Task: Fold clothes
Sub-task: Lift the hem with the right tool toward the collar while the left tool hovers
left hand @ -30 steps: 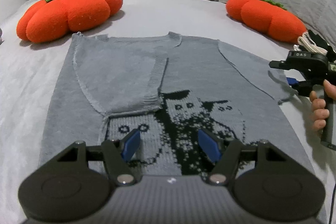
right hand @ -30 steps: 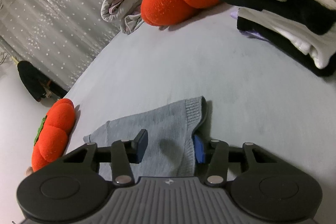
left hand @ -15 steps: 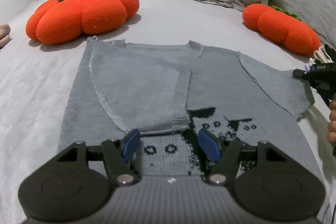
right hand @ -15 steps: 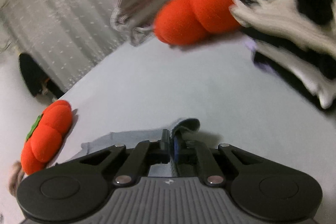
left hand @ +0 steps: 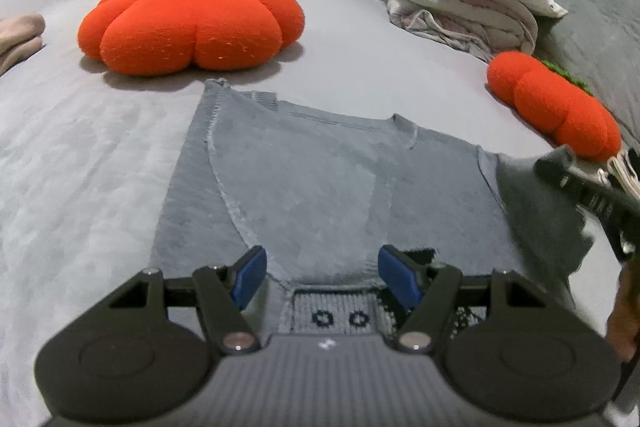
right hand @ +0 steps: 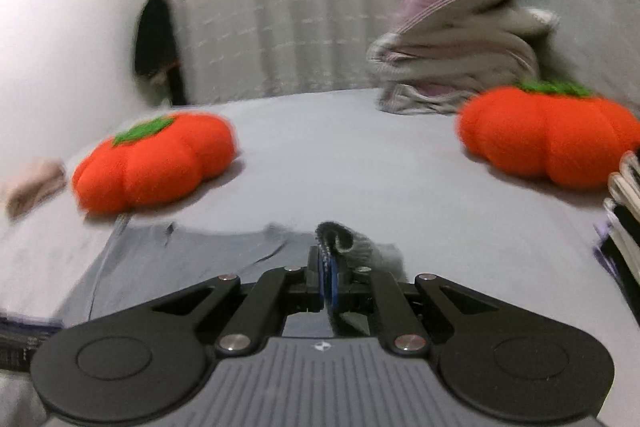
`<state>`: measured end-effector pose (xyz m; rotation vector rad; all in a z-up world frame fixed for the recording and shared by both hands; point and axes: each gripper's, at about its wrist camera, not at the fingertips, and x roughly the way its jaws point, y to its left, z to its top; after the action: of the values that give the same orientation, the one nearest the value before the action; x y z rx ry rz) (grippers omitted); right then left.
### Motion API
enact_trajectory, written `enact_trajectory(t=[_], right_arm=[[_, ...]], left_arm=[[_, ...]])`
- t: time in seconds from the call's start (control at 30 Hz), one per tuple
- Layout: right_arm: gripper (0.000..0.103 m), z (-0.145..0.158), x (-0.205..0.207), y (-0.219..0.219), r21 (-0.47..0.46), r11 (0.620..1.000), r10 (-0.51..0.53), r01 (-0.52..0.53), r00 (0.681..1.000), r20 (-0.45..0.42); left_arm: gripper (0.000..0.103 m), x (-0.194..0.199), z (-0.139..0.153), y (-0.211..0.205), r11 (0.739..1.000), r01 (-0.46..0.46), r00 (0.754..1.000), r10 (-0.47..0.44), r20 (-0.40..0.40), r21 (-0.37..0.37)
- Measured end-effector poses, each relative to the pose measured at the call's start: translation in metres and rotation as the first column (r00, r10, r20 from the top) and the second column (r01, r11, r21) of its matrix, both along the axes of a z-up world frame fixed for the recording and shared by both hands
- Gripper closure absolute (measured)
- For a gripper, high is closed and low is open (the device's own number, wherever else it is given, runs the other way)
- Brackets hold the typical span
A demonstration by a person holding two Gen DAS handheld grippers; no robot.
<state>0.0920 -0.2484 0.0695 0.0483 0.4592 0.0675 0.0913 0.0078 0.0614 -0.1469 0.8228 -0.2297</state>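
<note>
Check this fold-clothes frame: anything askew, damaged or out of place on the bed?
Nothing damaged or spilled. The grey sweater lies flat with one sleeve folded across its chest; the other sleeve's cuff is pinched in the right claw, mid-fold. The left claw is open.

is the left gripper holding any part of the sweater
No, the left gripper is open, its blue pads apart above the grey sweater with nothing pinched between them.
</note>
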Motion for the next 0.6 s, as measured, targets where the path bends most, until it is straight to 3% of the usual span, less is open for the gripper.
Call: enact_trajectory(t=[0.2, 0.53, 0.6], right_arm=[[0.097, -0.03, -0.003, 0.052, -0.166, 0.983, 0.071, -0.077, 0.996, -0.045], [0.096, -0.04, -0.003, 0.058, -0.098, 0.985, 0.132, -0.143, 0.985, -0.11], [0.091, -0.038, -0.004, 0.059, -0.069, 0.982, 0.164, -0.174, 0.977, -0.135]], left_arm=[[0.037, 0.003, -0.004, 0.0, 1.0, -0.005, 1.0, 0.005, -0.011, 0.01], [0.033, 0.004, -0.004, 0.005, 1.0, -0.022, 1.0, 0.022, -0.021, -0.01], [0.033, 0.004, -0.003, 0.006, 0.999, -0.025, 0.999, 0.024, -0.026, -0.024]])
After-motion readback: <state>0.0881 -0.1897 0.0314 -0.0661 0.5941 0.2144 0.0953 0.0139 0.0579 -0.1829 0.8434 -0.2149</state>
